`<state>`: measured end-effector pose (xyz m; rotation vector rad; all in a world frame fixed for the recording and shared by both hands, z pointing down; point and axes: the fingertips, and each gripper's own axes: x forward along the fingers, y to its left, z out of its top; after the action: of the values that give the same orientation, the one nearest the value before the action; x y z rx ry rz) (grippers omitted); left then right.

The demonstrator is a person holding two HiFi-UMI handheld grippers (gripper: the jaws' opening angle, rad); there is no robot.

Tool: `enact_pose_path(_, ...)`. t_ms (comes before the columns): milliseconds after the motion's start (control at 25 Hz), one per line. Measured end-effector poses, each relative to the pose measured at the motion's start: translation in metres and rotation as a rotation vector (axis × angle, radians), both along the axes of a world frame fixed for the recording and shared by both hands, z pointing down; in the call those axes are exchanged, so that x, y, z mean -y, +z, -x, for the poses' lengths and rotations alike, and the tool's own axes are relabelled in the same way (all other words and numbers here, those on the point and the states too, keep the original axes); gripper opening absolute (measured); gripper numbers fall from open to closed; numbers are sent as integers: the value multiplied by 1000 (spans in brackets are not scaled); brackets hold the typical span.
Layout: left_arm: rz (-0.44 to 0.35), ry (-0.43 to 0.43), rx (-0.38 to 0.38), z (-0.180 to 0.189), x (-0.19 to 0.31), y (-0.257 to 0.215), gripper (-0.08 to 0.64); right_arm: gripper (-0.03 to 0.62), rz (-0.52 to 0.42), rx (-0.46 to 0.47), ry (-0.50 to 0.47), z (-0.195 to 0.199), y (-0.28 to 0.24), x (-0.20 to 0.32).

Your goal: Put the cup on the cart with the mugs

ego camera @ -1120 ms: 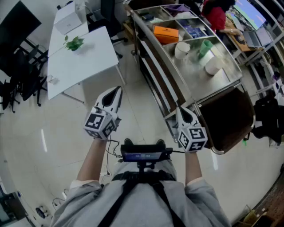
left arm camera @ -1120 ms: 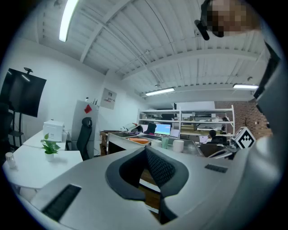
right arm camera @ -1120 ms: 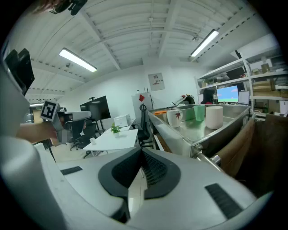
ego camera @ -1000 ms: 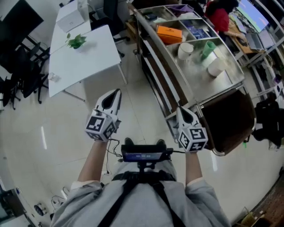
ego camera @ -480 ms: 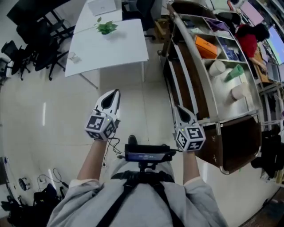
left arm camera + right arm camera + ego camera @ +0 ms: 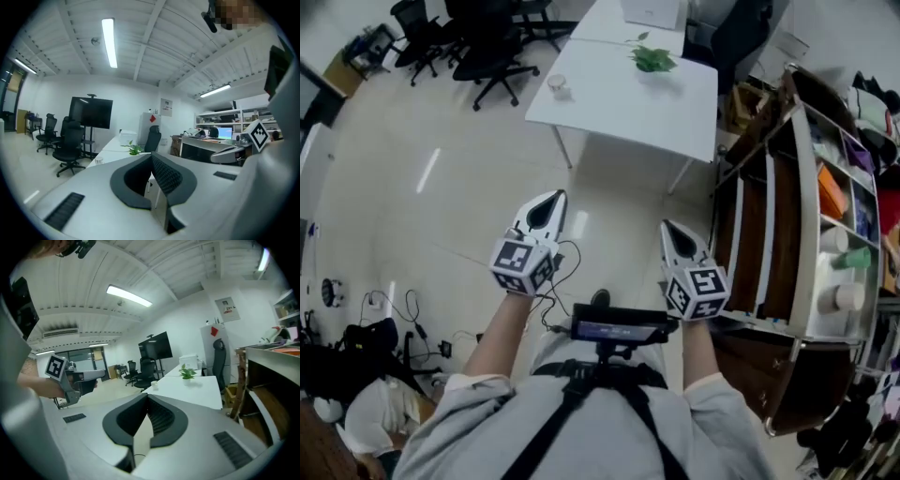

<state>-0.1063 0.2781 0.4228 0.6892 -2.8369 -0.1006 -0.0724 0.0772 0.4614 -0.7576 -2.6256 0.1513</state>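
— Over at twelve o'clock, on the white table (image 6: pixel 623 103), was that little cup (image 6: pixel 555 83) the one you were after?

— I judged so. It stood alone near the table's eleven o'clock corner, well apart from the potted plant (image 6: pixel 652 59), and neither of my grippers was near it. It was so small from where I stood that I took it for a cup rather than knew it.

— How were you holding your grippers?

— My left gripper (image 6: pixel 546 208) and right gripper (image 6: pixel 673 239) both had their jaws together with nothing between them. They sat side by side in front of my chest, pointing out ahead. I kept them closed because there was nothing to hold, with open floor between me and the table.

— And where was the cup meant to go?

— The cart (image 6: pixel 803 216) stood at three o'clock, with the mugs (image 6: pixel 832 241) on its steel top. I faced the table because the cup had to be fetched first.
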Motion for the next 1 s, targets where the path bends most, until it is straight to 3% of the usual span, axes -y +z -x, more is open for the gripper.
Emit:
enact_pose_path(200,-19,-73,15,-10,-60,-6,0,6,-4,4,-95,10,-5,-67)
enact_pose_path(520,-42,-128,-2,22,-97,11,0,6,-45,12,-153,54,-12,-105)
enact_pose_path(1000,-57,-216,-32,154,-83,21,0,6,-39,-23,-281,197,-4,-107)
